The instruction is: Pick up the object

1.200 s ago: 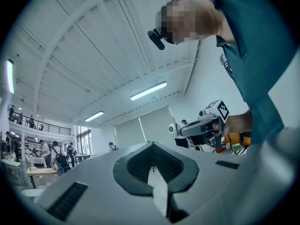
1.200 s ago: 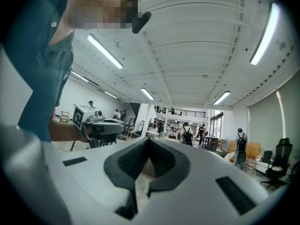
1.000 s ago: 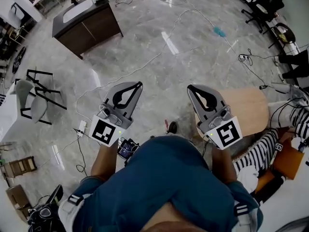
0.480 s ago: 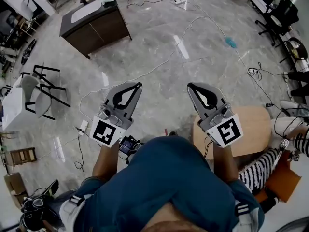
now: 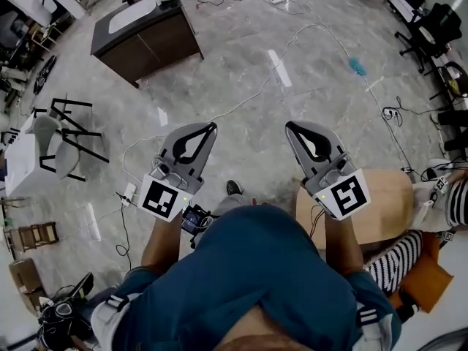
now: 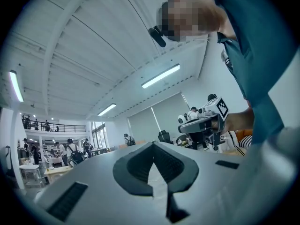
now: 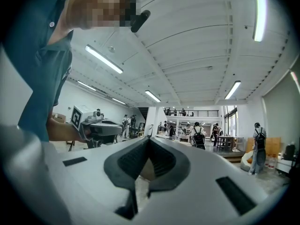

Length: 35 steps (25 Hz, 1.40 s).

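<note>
Head view, looking down: the left gripper (image 5: 207, 128) and right gripper (image 5: 290, 127) are held side by side, apart, above the floor (image 5: 241, 148) — a cabinet (image 5: 146, 31) well ahead on the left, chairs (image 5: 69, 134) farther left. A table (image 5: 384, 196) lies below the right gripper (another person's legs (image 5: 398, 241) beside it), and a cable (image 5: 248, 93) runs ahead between the grippers.

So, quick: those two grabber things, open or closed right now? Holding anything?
Left gripper: closed, holding nothing.
Right gripper: closed, holding nothing.
</note>
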Motion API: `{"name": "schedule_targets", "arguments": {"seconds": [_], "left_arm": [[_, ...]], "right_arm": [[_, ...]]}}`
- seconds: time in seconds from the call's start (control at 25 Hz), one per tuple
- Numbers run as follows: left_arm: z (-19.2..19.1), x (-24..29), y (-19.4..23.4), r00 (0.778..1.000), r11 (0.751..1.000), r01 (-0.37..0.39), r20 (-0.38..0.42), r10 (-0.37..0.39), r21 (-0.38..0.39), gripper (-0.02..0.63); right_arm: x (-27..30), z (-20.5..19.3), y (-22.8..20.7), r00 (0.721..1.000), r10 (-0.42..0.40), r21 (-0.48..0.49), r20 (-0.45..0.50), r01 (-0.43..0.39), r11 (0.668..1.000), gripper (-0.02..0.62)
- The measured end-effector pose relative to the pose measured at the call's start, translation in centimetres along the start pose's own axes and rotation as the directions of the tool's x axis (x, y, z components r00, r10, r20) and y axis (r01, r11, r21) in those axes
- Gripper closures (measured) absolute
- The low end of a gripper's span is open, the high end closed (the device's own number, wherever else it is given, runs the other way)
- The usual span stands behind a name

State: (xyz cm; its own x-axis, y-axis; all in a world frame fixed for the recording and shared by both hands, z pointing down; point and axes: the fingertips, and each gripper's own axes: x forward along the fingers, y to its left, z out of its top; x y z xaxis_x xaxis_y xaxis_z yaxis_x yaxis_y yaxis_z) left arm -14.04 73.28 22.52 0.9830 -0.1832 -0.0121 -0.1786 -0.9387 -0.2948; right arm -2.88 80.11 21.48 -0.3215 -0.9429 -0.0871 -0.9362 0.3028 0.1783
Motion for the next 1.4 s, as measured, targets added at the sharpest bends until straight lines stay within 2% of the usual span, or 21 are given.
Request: {"name": "schedule_targets", "arguments": {"seconds": [0.28,0.48,0.68,1.0,1.2,1.4], "left_arm": [[-1.6,0.5,6.4,1.0,1.0,0.019,0.011,-0.019,-0.014,0.601],[-2.9,0.8,10.1,0.999,0.999,0.046,0.021,-0.045,-0.018,0.601],[-4.2,1.3,13.1,0.999,0.998,0.049,0.025,-0.048,-0.03,0.601],[-6.6,3.5,17.1,1.0,0.999,0.015,-0.002,-0.015,-0.046,0.601],[-6.9,7.1,19.9,1.0,0.998,-0.025,0.002,0.025,-0.049,0.601],[-7.6,10.9,22.1,0.998,0.997,-0.066,-0.009,0.066,-0.038,0.601]], "right_arm": [[6.4,-0.1,-1.0,1.0,-0.017,-0.039,0.007,0.017,0.999,0.581],[10.4,-0.5,-1.7,0.999,-0.044,-0.027,-0.001,0.044,0.999,0.581],[13.5,-1.4,-2.2,0.999,-0.036,-0.032,-0.009,0.036,0.999,0.581],[17.9,-3.1,-5.3,1.0,0.003,-0.025,-0.011,-0.004,1.0,0.581],[20.5,-4.0,-9.0,0.999,0.039,0.017,-0.013,-0.038,0.999,0.581],[22.5,-4.7,-13.3,0.996,0.085,-0.019,0.012,-0.085,0.996,0.581]]}}
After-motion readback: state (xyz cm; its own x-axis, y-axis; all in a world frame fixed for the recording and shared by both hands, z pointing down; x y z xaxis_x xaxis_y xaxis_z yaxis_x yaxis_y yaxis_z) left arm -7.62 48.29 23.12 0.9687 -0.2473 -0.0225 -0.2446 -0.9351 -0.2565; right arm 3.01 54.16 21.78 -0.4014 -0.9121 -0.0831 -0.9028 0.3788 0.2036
